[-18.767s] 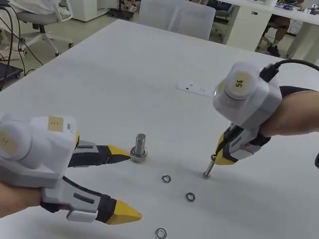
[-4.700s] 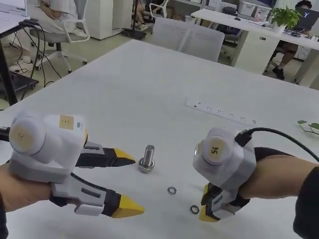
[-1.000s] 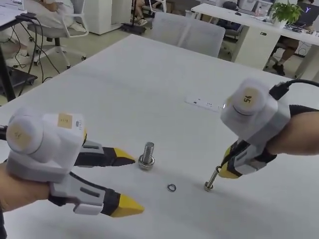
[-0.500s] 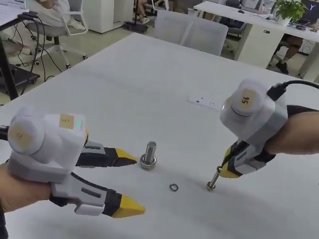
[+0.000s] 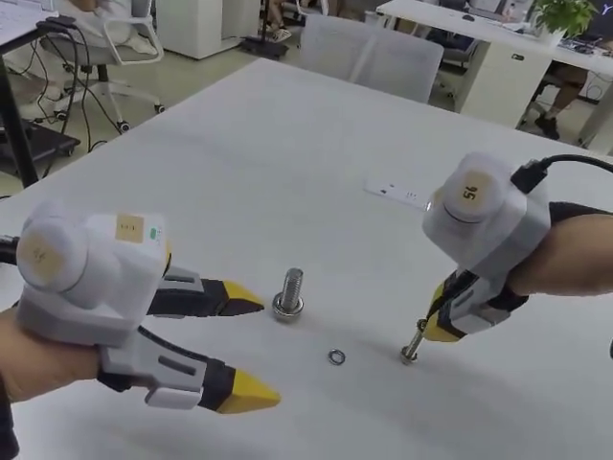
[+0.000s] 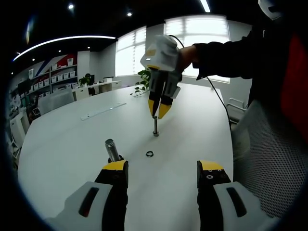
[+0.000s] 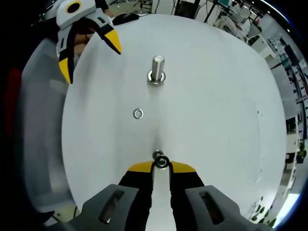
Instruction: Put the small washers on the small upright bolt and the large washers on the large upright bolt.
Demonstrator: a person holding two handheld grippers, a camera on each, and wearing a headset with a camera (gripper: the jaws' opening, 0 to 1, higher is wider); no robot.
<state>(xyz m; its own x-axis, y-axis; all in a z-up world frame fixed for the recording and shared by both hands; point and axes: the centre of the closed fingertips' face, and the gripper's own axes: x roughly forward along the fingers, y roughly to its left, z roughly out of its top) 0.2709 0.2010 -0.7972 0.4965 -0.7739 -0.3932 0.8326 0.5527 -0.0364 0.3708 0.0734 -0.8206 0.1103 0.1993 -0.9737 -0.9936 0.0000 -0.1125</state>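
Note:
The large bolt [image 5: 289, 291] [image 6: 112, 150] [image 7: 157, 70] stands upright with a wide ring at its foot. To its right the thin small bolt [image 5: 412, 343] [image 6: 155, 127] leans slightly. My right gripper [image 5: 433, 331] [image 6: 158, 114] [image 7: 160, 166] hangs over that bolt's top, jaws nearly together on a small washer [image 7: 160, 160] at the tip. One small washer [image 5: 336, 356] [image 6: 149, 154] [image 7: 138, 113] lies flat between the bolts. My left gripper [image 5: 247, 347] [image 6: 162, 166] [image 7: 90, 60] is open and holds nothing, just left of the large bolt.
A white power strip [image 5: 395, 192] [image 6: 103, 110] lies farther back on the white table [image 5: 239, 172]. Chairs and desks stand beyond the far edge. The person's dark sleeve [image 5: 575, 254] comes in from the right.
Since 4.7 s ago my right gripper has carried a small washer from the table up to the small bolt's top. Over the last second both grippers have barely moved; the camera drifted.

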